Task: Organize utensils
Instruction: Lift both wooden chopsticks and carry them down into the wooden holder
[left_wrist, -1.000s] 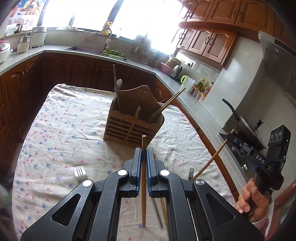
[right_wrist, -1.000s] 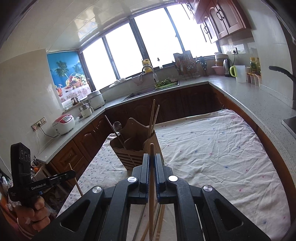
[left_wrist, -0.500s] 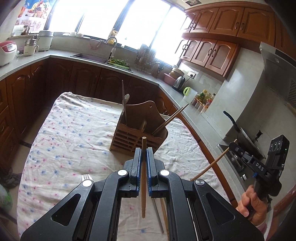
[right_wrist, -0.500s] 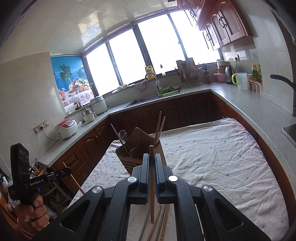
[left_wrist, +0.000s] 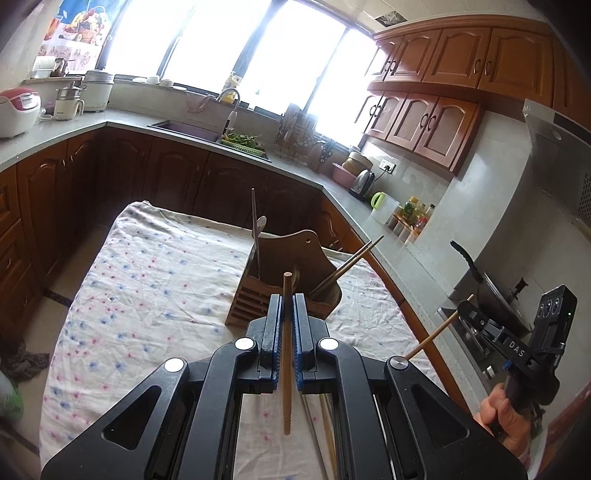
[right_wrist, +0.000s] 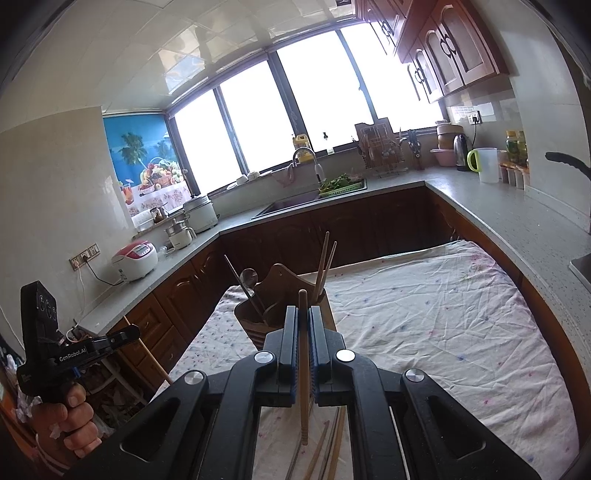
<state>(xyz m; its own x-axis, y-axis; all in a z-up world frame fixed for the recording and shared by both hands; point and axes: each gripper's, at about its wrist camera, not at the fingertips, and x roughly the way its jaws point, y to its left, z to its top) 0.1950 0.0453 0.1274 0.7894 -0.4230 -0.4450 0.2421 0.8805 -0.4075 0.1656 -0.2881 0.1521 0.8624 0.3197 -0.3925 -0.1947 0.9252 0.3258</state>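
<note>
My left gripper (left_wrist: 287, 325) pinched one chopstick (left_wrist: 287, 354), my right gripper (right_wrist: 303, 332) another (right_wrist: 303, 365) (both upright), near the wooden holder (left_wrist: 284, 291).

Both handheld grippers are matte black with triangular cut-outs in the linkage arms, silver round pivot screws and blue ribbed pads on the left gripper (left_wrist: 287, 314) and right gripper (right_wrist: 303, 325) (white lettering on the side bodies: "GenRobot.AI" on left, "DAS" on right).

chopstick (left_wrist: 287, 354): matt wood | holder (left_wrist: 291, 273): wood | tablecloth (left_wrist: 155, 280): wrinkled cloth
</note>
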